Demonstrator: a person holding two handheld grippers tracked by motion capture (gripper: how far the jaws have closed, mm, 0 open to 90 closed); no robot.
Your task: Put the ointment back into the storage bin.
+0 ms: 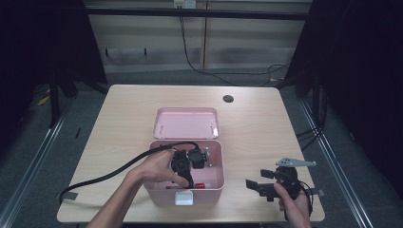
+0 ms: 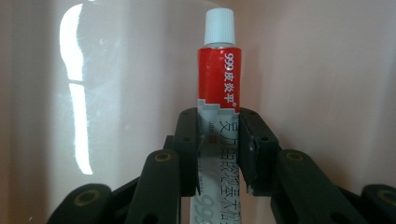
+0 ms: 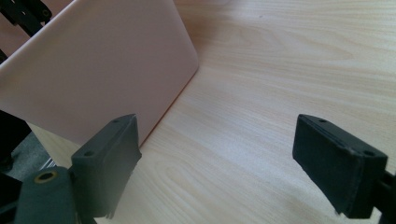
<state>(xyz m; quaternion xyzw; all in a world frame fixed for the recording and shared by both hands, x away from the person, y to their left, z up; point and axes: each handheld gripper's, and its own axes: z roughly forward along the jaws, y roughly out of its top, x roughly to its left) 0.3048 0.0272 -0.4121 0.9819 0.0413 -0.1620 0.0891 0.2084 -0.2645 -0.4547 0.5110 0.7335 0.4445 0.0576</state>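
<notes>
A pink box [image 1: 216, 156] stands near the table's front edge, its lid [image 1: 186, 123] folded back flat. My left gripper [image 1: 190, 183] reaches down inside the box. In the left gripper view its jaws are shut on a red and silver ointment tube [image 2: 218, 93] with a white cap [image 2: 219, 25], against the box's pink inner wall [image 2: 327, 70]. A bit of the red tube [image 1: 199, 185] peeks out in the high view. My right gripper [image 1: 259, 183] rests on the table right of the box, open, with bare wood between its fingers [image 3: 343, 161]. The box's outer wall [image 3: 102, 65] is at its left.
A white latch [image 1: 184, 198] hangs on the box's front wall. A dark round hole [image 1: 228, 99] sits in the table [image 1: 256, 123] at the back right. The left gripper's black cable [image 1: 104, 176] trails across the table to the front left edge.
</notes>
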